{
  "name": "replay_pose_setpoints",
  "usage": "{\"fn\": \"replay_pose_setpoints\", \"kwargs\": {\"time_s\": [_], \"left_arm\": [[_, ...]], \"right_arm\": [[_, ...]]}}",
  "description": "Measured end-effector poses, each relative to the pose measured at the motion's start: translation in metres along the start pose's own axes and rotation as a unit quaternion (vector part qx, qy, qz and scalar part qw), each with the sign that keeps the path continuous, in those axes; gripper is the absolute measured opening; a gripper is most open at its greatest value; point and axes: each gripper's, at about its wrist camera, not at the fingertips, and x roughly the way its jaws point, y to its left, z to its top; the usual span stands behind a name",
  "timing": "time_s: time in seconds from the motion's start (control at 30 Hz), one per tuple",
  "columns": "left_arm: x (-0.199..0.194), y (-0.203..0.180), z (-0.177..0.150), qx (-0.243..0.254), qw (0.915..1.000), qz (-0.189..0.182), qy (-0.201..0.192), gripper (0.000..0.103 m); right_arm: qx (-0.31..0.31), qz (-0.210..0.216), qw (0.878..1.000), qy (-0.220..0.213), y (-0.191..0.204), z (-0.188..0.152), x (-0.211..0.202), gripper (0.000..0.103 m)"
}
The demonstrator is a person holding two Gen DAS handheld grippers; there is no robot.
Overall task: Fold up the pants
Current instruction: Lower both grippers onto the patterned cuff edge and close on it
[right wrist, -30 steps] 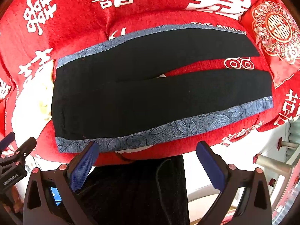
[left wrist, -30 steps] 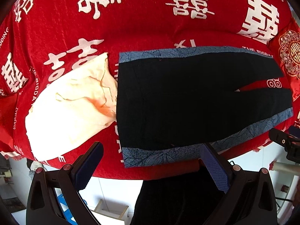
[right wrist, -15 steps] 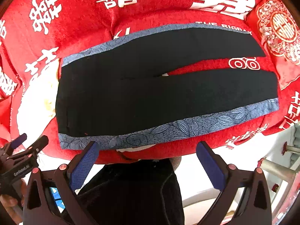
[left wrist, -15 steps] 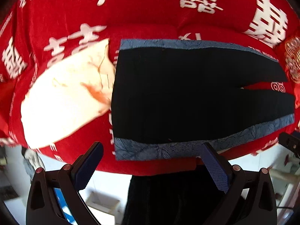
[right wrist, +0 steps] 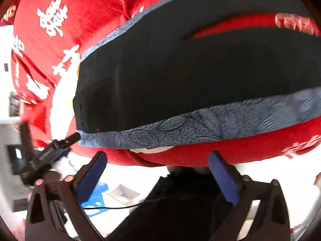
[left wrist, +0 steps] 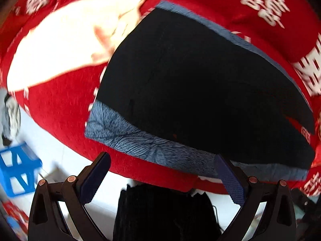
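- The black pants [left wrist: 200,84] lie flat on the red bedspread [left wrist: 60,104], waistband end toward the cream cloth [left wrist: 66,40], legs running away from it; both legs show a blue leaf-print side stripe [right wrist: 200,128].
- Step in hand, as I judge it: the reach for the first grasp. No fold is made yet; the two legs lie side by side with a red gap between them.
- The left gripper [left wrist: 162,178] has its jaws wide apart and holds nothing. One finger [left wrist: 228,176] overlaps the near stripe in its own view; contact cannot be told through the blur. In the right wrist view its tip appears at the waistband corner of that stripe.
- The right gripper [right wrist: 158,172] stands spread wide and empty, short of the near stripe, over the bedspread's edge. Its jaws have just been narrowing slightly, with nothing between them.
- Next move, in my judgement: each gripper needs to pinch the near stripe edge, one at the waistband corner and one farther along the leg, taking all layers of the leg, then lift it together over the far leg.
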Motion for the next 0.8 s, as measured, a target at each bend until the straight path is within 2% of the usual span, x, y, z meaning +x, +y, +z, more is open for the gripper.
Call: {"fn": "replay_pose_setpoints", "kwargs": {"time_s": [0.07,0.13,0.37,0.47,0.63,0.77,0.8], "left_arm": [[0.014,0.012,-0.003,-0.017,0.9998,-0.009,0.002,0.103],[0.024,0.020,-0.005,-0.023,0.9997,-0.012,0.001,0.103],[0.053,0.039,-0.015,-0.014,0.9995,-0.026,0.006,0.103],[0.060,0.045,-0.020,-0.022,0.9982,-0.054,0.014,0.103],[0.067,0.036,-0.018,-0.023,0.9959,-0.086,0.016,0.103],[0.068,0.029,-0.018,-0.024,0.9962,-0.083,0.012,0.103],[0.066,0.030,-0.027,-0.027,0.9960,-0.084,0.011,0.103]], "right_arm": [[0.026,0.041,0.999,0.004,-0.020,-0.002,0.016,0.072],[0.055,0.083,0.995,0.011,-0.040,-0.006,0.036,0.067],[0.090,0.166,0.982,-0.030,-0.075,-0.023,0.068,0.067],[0.106,0.196,0.974,-0.048,-0.082,-0.029,0.068,0.067],[0.097,0.236,0.963,-0.088,-0.075,-0.022,0.065,0.067],[0.104,0.262,0.954,-0.103,-0.073,-0.011,0.066,0.067],[0.111,0.269,0.951,-0.107,-0.073,-0.013,0.067,0.067]]}}
